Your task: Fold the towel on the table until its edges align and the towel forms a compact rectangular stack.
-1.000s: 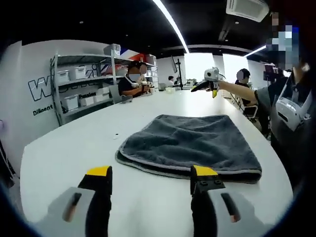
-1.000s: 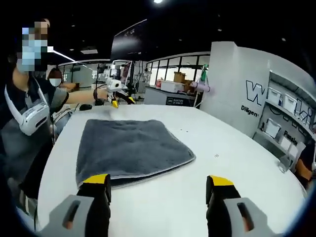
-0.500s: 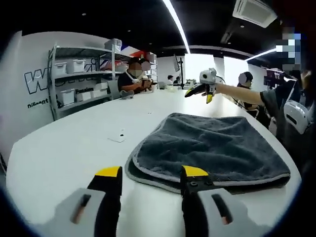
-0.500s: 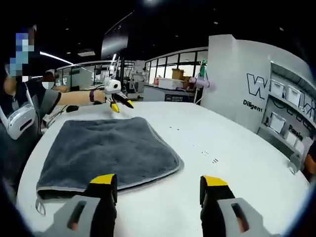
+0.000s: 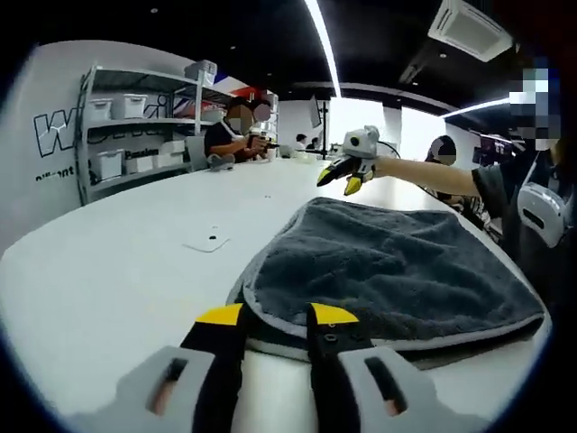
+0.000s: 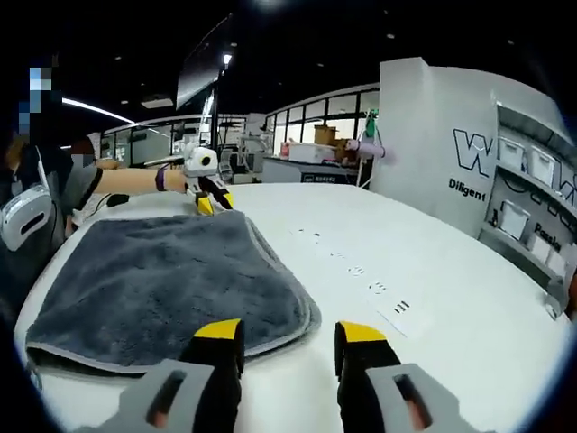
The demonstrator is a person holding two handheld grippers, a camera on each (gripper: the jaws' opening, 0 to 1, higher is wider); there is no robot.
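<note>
The gray towel [image 5: 397,271] lies folded flat on the white table [image 5: 117,262]. The left gripper [image 5: 278,317] sits low at one near corner, jaws a little apart, almost touching the edge. The right gripper [image 6: 290,332] sits at another corner [image 6: 297,320], jaws narrowly apart, holding nothing.

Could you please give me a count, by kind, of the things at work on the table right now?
Grey towel: 1
White table: 1
Grippers with yellow-tipped fingers: 2, the left gripper and the right gripper
Total: 4
</note>
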